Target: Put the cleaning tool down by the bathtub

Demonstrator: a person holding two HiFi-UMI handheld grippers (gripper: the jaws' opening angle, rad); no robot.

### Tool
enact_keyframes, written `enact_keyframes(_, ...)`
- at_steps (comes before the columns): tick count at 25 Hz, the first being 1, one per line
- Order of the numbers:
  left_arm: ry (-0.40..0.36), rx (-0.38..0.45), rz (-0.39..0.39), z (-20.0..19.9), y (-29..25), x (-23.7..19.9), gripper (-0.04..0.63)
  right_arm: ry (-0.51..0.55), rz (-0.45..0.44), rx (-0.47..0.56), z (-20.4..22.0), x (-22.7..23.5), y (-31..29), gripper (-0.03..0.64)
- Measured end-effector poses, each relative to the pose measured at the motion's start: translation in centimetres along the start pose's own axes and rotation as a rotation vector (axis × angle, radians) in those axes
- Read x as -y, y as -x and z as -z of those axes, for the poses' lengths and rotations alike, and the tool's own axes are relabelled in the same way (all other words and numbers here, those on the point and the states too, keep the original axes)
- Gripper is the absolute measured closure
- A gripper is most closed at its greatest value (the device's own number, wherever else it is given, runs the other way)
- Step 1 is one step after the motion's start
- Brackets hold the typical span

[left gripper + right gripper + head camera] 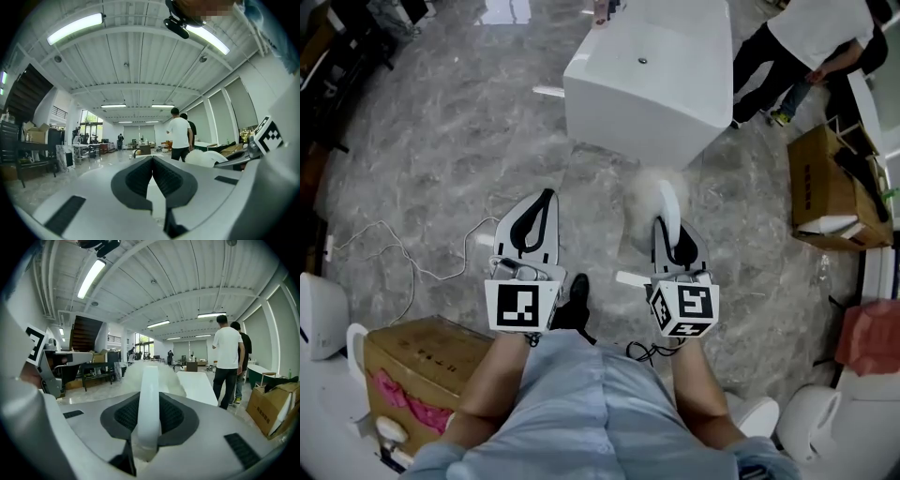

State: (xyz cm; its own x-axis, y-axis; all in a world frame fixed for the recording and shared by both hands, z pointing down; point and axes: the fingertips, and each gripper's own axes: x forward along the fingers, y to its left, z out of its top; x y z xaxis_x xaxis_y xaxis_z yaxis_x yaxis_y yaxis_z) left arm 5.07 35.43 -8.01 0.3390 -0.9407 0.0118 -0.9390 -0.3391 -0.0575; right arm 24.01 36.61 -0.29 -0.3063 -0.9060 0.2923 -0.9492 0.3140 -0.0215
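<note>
The white bathtub [656, 80] stands on the marble floor ahead of me; its end also shows in the right gripper view as the bathtub [197, 385]. My right gripper [667, 220] is shut on the cleaning tool's white handle [149, 399], held level above the floor short of the tub. The tool's fluffy white head [654, 187] points toward the tub. My left gripper [539, 214] is shut with nothing between its jaws, level beside the right one. In the left gripper view the left gripper [152, 174] has its pads meeting.
Two people [806, 47] stand at the tub's far right. Cardboard boxes sit at right [830, 187] and near left [417, 366]. A white cable [403, 253] trails over the floor at left. White toilets [319, 314] stand at both lower sides.
</note>
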Motion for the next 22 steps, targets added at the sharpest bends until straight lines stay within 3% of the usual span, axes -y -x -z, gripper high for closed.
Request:
enact_keyframes(10, -0.038, 0.035, 0.017, -1.3, -9.0, -6.0, 0.58, 0.027, 0.027, 0.053, -5.5, 1.2, -9.1, 0.518)
enact_keyframes(22, -0.036, -0.065, 0.044, 3.4, -17.6, -5.0, 0.58, -0.005, 0.041, 0.01, -3.9, 7.2, -16.0, 0.518)
